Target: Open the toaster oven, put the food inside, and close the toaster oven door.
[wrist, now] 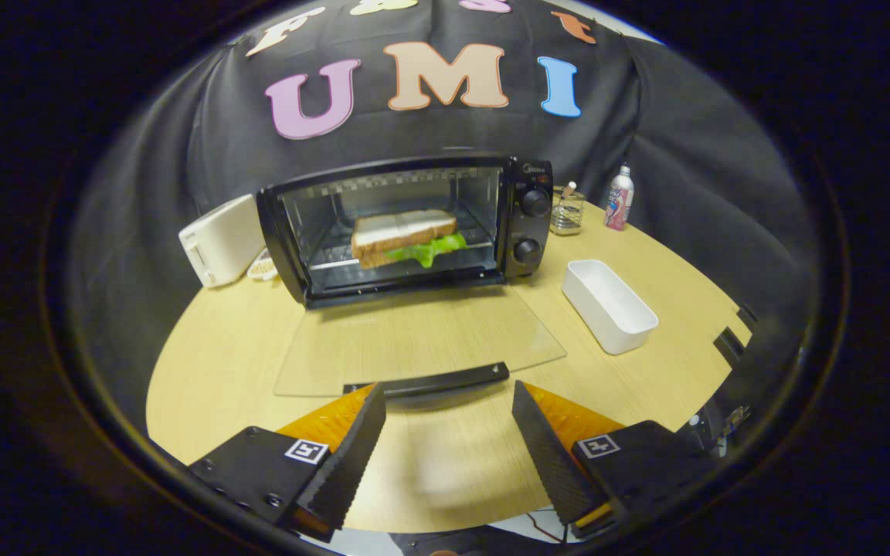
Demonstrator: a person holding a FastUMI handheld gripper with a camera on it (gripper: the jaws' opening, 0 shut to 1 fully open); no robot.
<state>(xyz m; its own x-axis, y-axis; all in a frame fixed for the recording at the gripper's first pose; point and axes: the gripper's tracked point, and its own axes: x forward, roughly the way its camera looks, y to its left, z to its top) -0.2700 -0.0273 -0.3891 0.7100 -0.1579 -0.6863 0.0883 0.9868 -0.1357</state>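
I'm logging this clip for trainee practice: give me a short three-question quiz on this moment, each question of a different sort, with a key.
1. True or false: the sandwich already lies on the rack inside the toaster oven.
2. Multiple choice: the glass door is A) shut upright, B) folded down flat toward the tool, C) taken off and leaning on the white toaster.
3. Fill in: the door handle lies just ahead of the tool's open ____.

Key
1. True.
2. B. The white tray to the right of the door holds nothing.
3. Fingers; they stand apart and press on nothing.
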